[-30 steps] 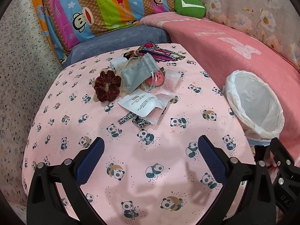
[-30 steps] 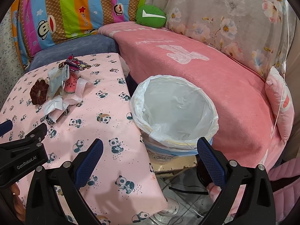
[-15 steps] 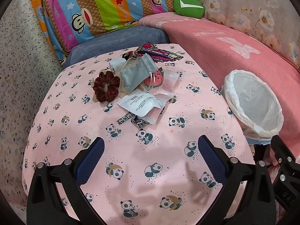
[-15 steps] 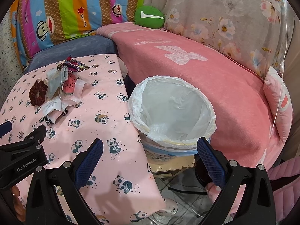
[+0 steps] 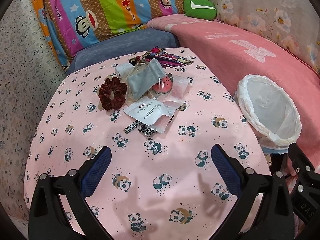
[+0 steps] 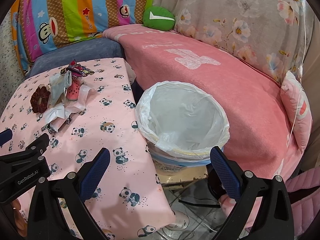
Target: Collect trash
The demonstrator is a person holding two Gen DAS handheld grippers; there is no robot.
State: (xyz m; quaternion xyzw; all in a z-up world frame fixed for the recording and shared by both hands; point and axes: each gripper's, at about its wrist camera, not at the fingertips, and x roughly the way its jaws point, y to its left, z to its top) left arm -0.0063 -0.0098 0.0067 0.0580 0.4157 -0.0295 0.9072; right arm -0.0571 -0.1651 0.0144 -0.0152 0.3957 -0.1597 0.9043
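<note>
A pile of small items lies on the pink panda tablecloth (image 5: 66, 120): a white printed packet (image 5: 146, 111), clear plastic bags (image 5: 180, 84), a grey pouch (image 5: 145, 79), a brown scrunchie (image 5: 112, 93), a red watermelon-shaped piece (image 5: 163, 85) and a colourful wrapper (image 5: 166, 57). The pile also shows in the right wrist view (image 6: 60, 96). A bin lined with a white bag (image 5: 268, 108) stands at the table's right edge, also in the right wrist view (image 6: 182, 116). My left gripper (image 5: 160, 172) is open and empty, short of the pile. My right gripper (image 6: 160, 172) is open and empty, near the bin's front rim.
A pink blanket (image 6: 210, 68) covers the sofa behind the bin. A striped monkey-print pillow (image 5: 104, 8) and a green cushion (image 5: 200, 10) lie at the back. A pink pillow (image 6: 298, 108) sits at the right. Tiled floor and cables (image 6: 196, 200) show below the bin.
Both views have shifted slightly; the pile and the bin sit a little lower and nearer in the frames. Both grippers stay open and empty.
</note>
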